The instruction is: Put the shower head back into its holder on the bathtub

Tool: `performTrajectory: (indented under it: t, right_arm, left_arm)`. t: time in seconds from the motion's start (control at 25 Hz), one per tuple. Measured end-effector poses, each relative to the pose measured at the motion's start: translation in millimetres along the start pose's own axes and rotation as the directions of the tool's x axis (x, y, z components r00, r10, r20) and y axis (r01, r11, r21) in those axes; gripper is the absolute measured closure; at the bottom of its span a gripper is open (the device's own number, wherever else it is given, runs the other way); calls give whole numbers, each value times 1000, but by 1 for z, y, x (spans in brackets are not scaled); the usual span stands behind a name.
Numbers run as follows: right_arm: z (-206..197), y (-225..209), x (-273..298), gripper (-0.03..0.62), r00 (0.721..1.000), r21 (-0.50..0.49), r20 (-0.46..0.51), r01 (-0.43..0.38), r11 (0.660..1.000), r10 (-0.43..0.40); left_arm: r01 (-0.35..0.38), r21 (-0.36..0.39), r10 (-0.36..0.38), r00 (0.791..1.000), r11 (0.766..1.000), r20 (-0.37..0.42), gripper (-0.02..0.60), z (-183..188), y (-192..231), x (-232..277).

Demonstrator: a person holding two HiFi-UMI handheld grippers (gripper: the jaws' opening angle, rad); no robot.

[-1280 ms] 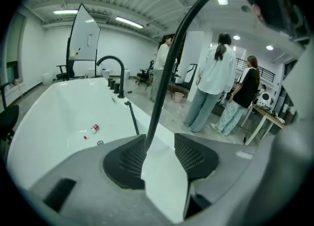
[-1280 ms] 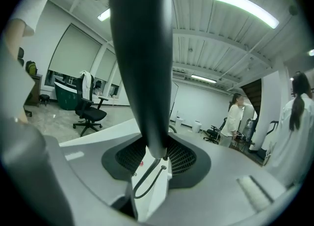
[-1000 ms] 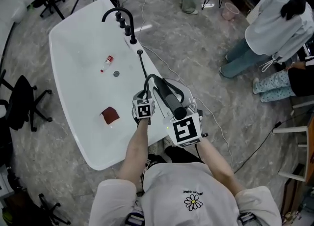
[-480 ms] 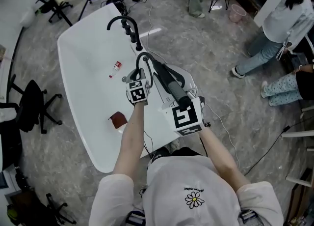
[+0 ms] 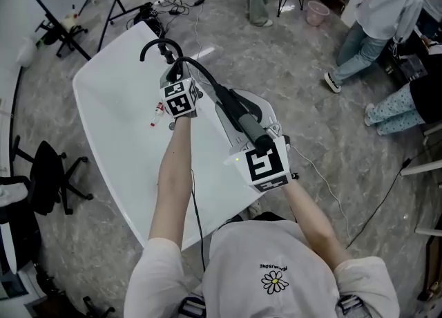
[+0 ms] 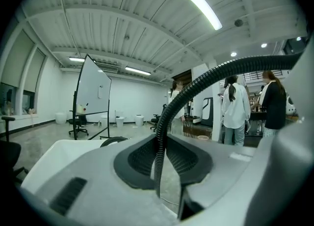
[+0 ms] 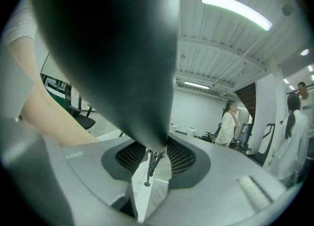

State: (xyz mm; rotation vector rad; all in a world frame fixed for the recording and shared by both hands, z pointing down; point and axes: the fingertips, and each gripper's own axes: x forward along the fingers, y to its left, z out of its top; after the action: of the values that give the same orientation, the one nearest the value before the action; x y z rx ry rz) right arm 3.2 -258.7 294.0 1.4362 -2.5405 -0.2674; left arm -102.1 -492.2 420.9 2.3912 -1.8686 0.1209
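Head view: right hand-held gripper (image 5: 257,138) clamps the shower head (image 5: 238,117), pointing eleven o'clock toward the faucet (image 5: 155,45); left hand-held gripper (image 5: 174,78), nearer it, pinches the hose (image 5: 200,71).

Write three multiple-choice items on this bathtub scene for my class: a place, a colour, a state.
1. Where does the small bottle lie?
A. in the bathtub
B. on the floor
C. on a chair
2. What colour is the hose?
A. white
B. black
C. red
3. The left gripper is:
A. open and empty
B. shut on the hose
C. shut on the bottle
Key:
1 A, it lies on the tub's white floor.
2 B, the ribbed hose is black.
3 B, its pads clamp the hose.
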Motion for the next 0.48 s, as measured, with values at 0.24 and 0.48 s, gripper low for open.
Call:
performTrajectory:
  t: [0.24, 0.48]
  right_arm:
    - [-16, -12, 20, 457, 999, 17, -37, 27, 999, -26]
    - [-49, -11, 52, 457, 995, 48, -101, -3, 999, 7]
  left_arm:
    - [59, 25, -59, 998, 998, -25, 518, -10, -8, 34]
    - [101, -7, -101, 985, 995, -140, 497, -82, -15, 53]
